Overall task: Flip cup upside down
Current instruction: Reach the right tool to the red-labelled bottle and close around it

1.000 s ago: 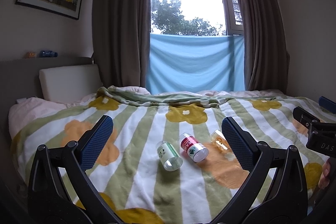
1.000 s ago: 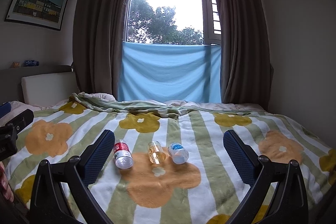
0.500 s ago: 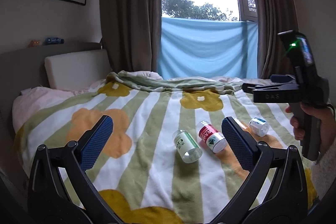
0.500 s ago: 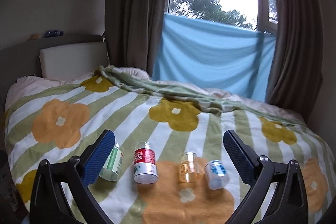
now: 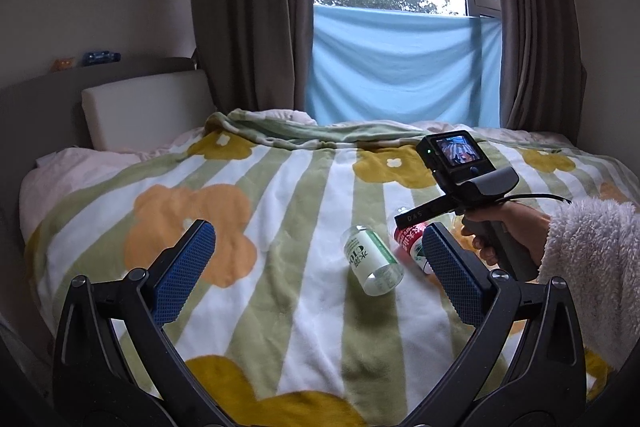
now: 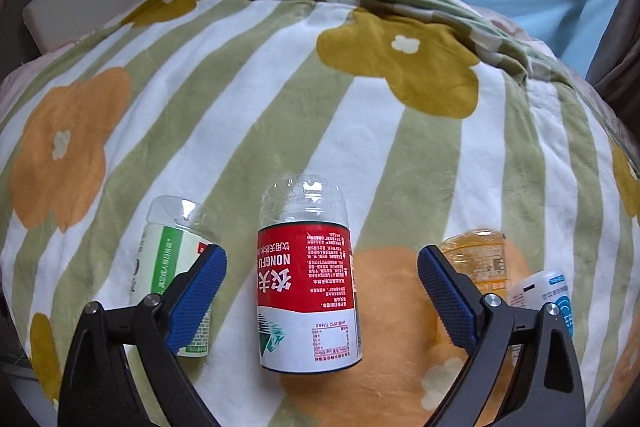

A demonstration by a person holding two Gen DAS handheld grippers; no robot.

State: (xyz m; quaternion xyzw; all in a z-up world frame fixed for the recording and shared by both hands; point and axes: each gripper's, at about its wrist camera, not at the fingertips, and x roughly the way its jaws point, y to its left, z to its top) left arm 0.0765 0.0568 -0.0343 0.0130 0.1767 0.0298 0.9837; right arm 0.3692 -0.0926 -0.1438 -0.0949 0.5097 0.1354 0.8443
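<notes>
Several cut-bottle cups lie on their sides on the flowered blanket (image 6: 248,131). In the right wrist view the red-labelled cup (image 6: 308,291) lies between the fingers of my right gripper (image 6: 322,259), which is open, with gaps on both sides. To its left lies a green-labelled cup (image 6: 172,259), partly behind the left finger. An orange cup (image 6: 478,259) and a blue-labelled cup (image 6: 548,291) lie to the right. My left gripper (image 5: 319,233) hangs open above the blanket, short of the green-labelled cup (image 5: 373,261) and the red-labelled cup (image 5: 410,241).
A hand (image 5: 508,227) in a fluffy white sleeve (image 5: 592,259) holds the right gripper's handle, with its camera (image 5: 452,155) over the cups. A white headboard cushion (image 5: 144,111) stands at the back left. Brown curtains (image 5: 248,7) and a blue cloth (image 5: 400,67) hang behind the bed.
My right gripper has moved forward and down toward the cups and now straddles the red-labelled one. The left gripper has drawn a little closer to the cups. Both stay open.
</notes>
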